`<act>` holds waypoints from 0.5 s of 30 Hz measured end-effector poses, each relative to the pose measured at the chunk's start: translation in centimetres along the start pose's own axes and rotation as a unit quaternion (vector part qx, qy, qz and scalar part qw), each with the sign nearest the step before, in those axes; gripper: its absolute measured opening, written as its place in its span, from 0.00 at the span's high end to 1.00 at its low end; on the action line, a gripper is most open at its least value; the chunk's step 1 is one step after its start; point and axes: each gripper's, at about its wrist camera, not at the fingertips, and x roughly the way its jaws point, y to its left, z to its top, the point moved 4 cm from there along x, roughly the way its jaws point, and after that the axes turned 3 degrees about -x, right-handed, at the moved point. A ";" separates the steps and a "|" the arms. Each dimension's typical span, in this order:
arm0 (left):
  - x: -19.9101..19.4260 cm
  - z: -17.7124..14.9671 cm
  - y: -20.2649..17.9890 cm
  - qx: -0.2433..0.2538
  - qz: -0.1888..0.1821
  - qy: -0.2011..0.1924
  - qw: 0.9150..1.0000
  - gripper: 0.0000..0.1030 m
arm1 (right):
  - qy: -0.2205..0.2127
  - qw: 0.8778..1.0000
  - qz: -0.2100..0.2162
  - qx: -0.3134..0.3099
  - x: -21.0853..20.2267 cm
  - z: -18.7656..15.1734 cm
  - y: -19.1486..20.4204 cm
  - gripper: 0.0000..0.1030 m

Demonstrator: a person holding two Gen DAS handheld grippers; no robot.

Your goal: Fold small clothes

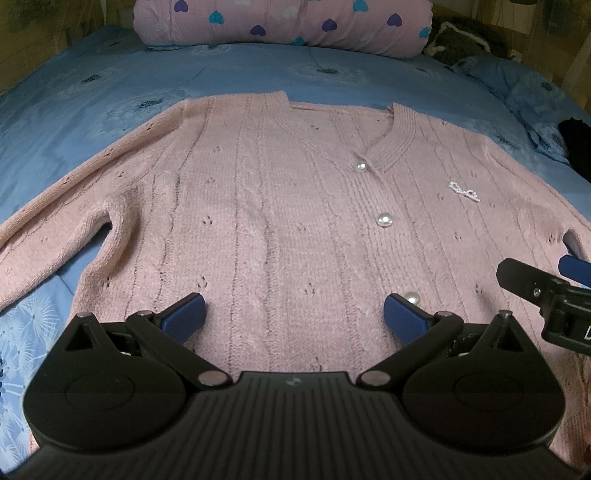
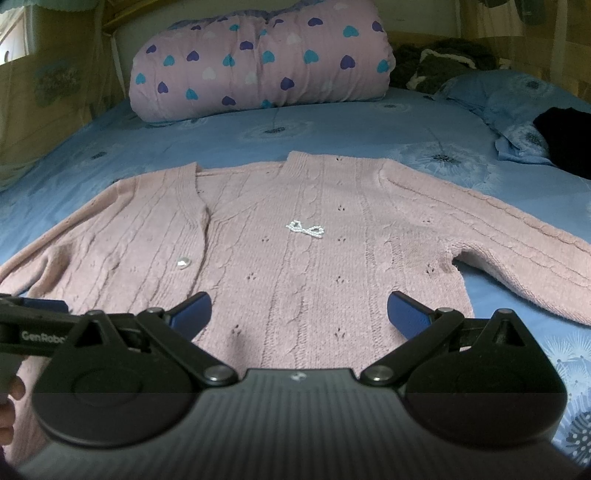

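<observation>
From the left wrist view, a pink cable-knit cardigan (image 1: 280, 206) lies flat and face up on the blue bed sheet (image 1: 92, 96). Its V-neck points away toward a rolled pink quilt with hearts (image 1: 288, 22) at the head of the bed, and its hem lies nearest the camera, so the body's long axis runs from hem to quilt. One sleeve (image 1: 55, 229) stretches out to the left across the sheet. Pearl buttons (image 1: 384, 220) run down the front, right of centre, and a small bead bow (image 1: 463, 191) sits on the chest. The left tongs (image 1: 294, 310) stand wide apart just over the lower body of the cardigan, holding nothing. The right tongs (image 1: 546, 280) reach in from the right edge over the knit; their spread cannot be told here.

From the right wrist view, the same cardigan (image 2: 295, 251) lies with its collar toward the quilt (image 2: 258, 59), the other sleeve (image 2: 517, 243) reaching out to the right. The right tongs (image 2: 299, 310) are spread wide above the hem area, empty. A dark garment (image 2: 565, 136) lies far right on a blue pillow (image 2: 509, 99).
</observation>
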 end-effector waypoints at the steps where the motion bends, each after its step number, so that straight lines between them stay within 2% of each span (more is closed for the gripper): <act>1: 0.0 0.0 0.0 0.001 0.000 0.000 1.000 0.00 | 0.000 1.000 0.000 0.000 0.0 0.0 0.0 0.00; 15: 0.1 -0.1 -0.1 0.006 0.002 0.005 1.000 0.00 | 0.002 1.000 0.003 0.007 -0.1 0.1 0.0 0.00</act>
